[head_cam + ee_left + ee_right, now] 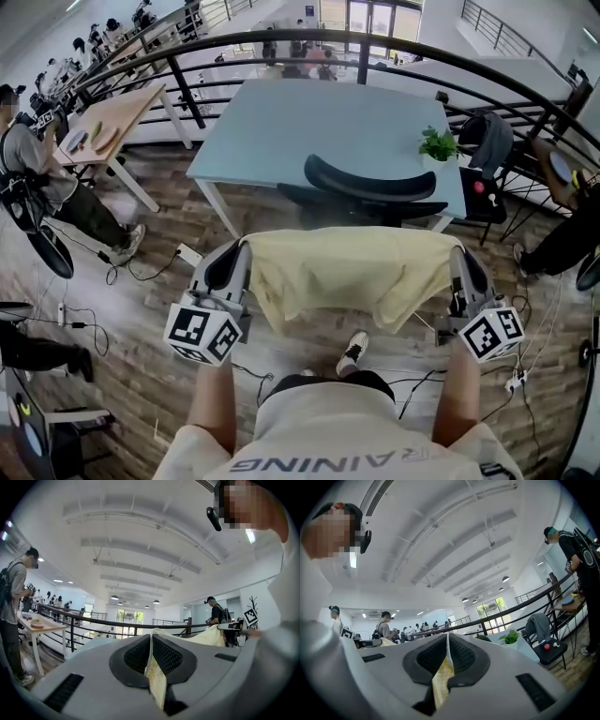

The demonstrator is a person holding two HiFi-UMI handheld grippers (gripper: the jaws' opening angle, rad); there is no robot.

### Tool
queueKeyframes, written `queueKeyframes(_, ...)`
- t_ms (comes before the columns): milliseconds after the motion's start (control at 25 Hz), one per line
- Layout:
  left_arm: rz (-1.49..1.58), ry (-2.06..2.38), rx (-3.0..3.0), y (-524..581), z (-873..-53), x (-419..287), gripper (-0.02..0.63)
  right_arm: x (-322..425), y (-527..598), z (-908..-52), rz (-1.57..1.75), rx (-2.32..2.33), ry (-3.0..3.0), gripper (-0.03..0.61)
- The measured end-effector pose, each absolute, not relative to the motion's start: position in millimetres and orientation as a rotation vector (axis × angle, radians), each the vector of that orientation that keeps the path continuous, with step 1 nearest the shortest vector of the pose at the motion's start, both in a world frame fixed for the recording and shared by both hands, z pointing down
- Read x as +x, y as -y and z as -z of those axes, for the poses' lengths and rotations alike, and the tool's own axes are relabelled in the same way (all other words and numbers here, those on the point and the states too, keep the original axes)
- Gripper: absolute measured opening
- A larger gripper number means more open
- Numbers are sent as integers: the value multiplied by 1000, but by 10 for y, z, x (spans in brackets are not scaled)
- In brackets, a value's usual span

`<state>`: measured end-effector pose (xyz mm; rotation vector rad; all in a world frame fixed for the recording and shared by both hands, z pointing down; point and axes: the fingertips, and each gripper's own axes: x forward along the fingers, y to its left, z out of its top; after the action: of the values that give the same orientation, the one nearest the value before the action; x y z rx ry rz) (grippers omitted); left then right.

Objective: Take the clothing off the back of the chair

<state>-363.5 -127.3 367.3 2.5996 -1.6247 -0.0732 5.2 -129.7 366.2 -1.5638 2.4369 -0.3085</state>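
A pale yellow garment [352,272] hangs stretched between my two grippers in the head view, in front of a black office chair [370,186] whose curved back is bare. My left gripper [246,246] is shut on the garment's left top corner, and my right gripper [454,248] is shut on its right top corner. In the left gripper view the yellow cloth [157,679] is pinched between the black pads [137,656]. The right gripper view shows the same cloth [440,679] pressed between its pads [462,656].
A light blue table [309,127] with a small potted plant [437,145] stands behind the chair. A curved black railing [375,47] runs beyond it. A second chair with a grey jacket [487,141] is at right. People stand at the left and right, and cables [84,323] lie on the wooden floor.
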Motion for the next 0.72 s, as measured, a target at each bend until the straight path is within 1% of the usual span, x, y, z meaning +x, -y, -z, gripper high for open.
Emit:
queueKeyframes(360,93,1579,2633,948,-3630,-3622,46,25,768,-3598,241,-1627,-2449,34)
queueKeyframes(720,74,1550,2659,816,-3626,-3594,46,29,567,-3615,231,-1661,-2426,34)
